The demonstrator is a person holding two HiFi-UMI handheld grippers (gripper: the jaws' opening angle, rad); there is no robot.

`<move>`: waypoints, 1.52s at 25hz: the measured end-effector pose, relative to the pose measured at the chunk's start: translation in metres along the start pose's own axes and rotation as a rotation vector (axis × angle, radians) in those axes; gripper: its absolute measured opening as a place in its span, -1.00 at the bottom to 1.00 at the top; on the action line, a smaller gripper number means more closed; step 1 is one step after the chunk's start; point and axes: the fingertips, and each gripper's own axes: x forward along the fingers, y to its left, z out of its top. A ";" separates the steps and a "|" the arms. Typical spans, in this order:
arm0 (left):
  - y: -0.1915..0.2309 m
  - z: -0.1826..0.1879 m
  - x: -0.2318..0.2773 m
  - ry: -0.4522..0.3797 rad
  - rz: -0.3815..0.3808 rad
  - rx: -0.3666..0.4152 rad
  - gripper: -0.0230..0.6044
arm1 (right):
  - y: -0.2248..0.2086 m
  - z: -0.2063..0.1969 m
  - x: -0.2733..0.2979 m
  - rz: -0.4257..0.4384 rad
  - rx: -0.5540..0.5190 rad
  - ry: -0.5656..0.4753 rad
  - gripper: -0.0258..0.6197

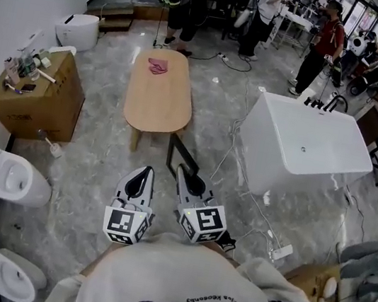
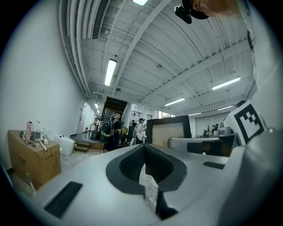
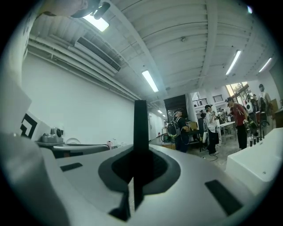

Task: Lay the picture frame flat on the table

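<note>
Seen from above, a person holds two grippers side by side, both pointing level toward a wooden table [image 1: 160, 102]. The right gripper [image 1: 190, 177] is clamped on the lower part of a black frame [image 1: 181, 154], which stands upright out of its jaws, off the table. In the right gripper view the frame [image 3: 140, 128] shows edge-on as a dark vertical bar pinched between the pads, rising above them. The left gripper [image 1: 143, 176], just beside the right one, is closed with nothing between its jaws. In the left gripper view the frame [image 2: 170, 132] stands just to that gripper's right, its pale panel facing it. The table lies ahead of both grippers, apart from them, with a pink thing [image 1: 158, 67] at its far end.
</note>
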 end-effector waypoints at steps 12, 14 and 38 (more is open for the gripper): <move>0.009 -0.016 0.007 0.045 0.050 -0.016 -0.90 | -0.021 -0.016 -0.005 -0.016 0.044 0.035 -0.87; 0.013 -0.016 0.012 0.045 0.050 -0.015 -0.90 | -0.025 -0.016 0.001 -0.022 0.047 0.032 -0.87; 0.128 -0.003 0.148 0.054 0.007 0.010 -0.90 | -0.072 -0.019 0.166 -0.062 0.067 0.032 -0.87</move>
